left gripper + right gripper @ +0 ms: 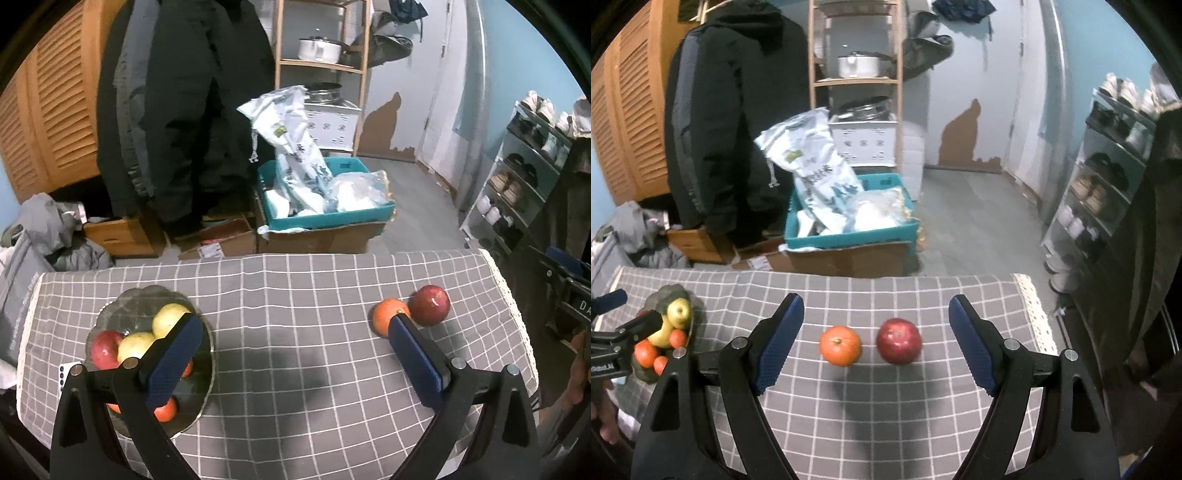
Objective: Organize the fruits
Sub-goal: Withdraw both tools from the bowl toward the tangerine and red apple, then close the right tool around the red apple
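A glass bowl (96, 325) sits at the table's left, holding yellow apples (168, 317), a red apple (105, 349) and small oranges (167, 410). An orange (384, 314) and a red apple (430, 304) lie loose on the grey checked cloth at the right. My left gripper (295, 328) is open and empty, its left finger over the bowl. My right gripper (876, 314) is open and empty; the orange (840, 345) and red apple (899, 340) lie just ahead between its fingers. The bowl (650, 374) and left gripper (624, 326) show at far left there.
The table's far edge (295, 258) drops to the floor, where a cardboard box with a teal crate (325, 214) of bags stands. A dark coat (177, 110) hangs behind. A shoe rack (517, 177) stands at the right. Lace trim (1034, 314) marks the cloth's right edge.
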